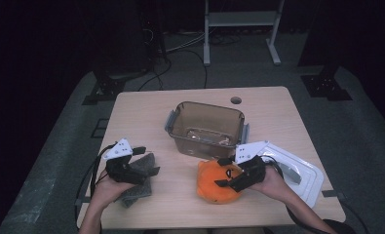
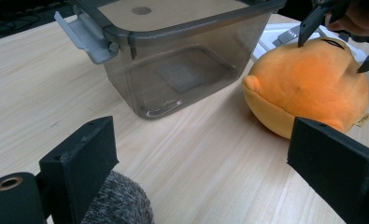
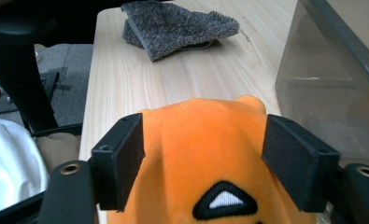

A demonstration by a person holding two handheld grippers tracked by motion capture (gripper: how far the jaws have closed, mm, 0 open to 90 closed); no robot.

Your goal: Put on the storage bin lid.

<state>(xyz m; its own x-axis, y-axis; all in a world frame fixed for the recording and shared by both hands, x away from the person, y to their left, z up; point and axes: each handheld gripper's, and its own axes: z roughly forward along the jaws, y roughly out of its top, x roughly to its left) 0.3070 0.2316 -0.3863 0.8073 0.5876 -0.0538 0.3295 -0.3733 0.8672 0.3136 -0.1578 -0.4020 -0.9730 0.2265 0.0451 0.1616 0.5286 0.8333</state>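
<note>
Right gripper (image 1: pixel 227 176) straddles one orange plush toy (image 1: pixel 218 182) at table (image 1: pixel 273 105) 5 o'clock, jaws wide, pads beside its flanks, not yet squeezing. Plush judged light, soft, compressible; pinch across its middle. Left gripper (image 1: pixel 148 161) released above one grey fuzzy cloth (image 1: pixel 140 187), 8 o'clock; one clear bin (image 1: pixel 207 127), one lid (image 1: pixel 297 170).

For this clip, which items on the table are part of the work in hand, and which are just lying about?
In the job:
- orange plush toy, straddled by the right tool, jaws either side of it
- grey fuzzy cloth, under the open left tool

Lying about, as far as this moment shows:
- clear storage bin, open and apparently empty
- white lid beside it
</note>
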